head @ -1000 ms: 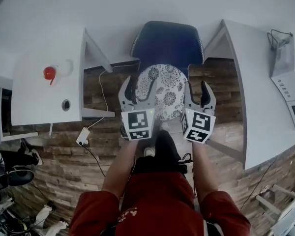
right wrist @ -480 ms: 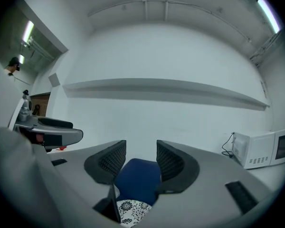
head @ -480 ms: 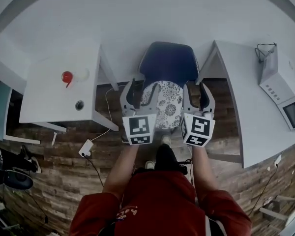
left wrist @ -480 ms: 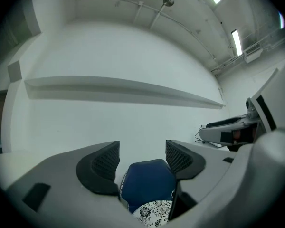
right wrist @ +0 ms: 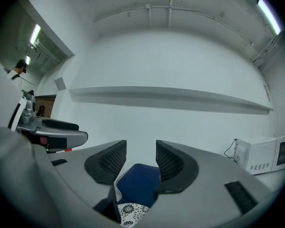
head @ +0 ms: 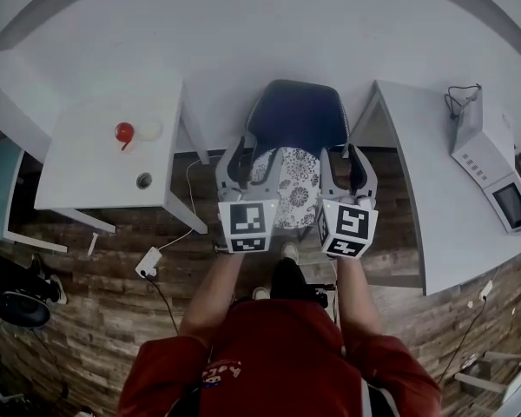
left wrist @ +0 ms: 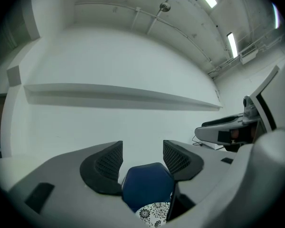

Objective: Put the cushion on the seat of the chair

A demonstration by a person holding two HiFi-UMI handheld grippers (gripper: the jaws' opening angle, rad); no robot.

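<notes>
Left gripper: fingers spread, nothing pinched; only the blue back of the chair seen through the gap, well beyond the tips. Right gripper: fingers likewise spread and empty, same chair back in the gap. Both held side by side, pointed toward the white wall.

Cushion, white with a dark floral print, located between the two grippers, just beside each inner finger and over the seat of the chair. Contact between cushion and seat not confirmable from the head view; possibly resting there, possibly propped between the gripper sides. Part of the cushion visible below the fingers in both gripper views.

Chair set against the wall, between two white surfaces. Left surface: carries a red object just beside a pale round item, plus a small dark disc nearer the front edge. Right surface: carries a microwave at its far end. Wood-plank floor below.
</notes>
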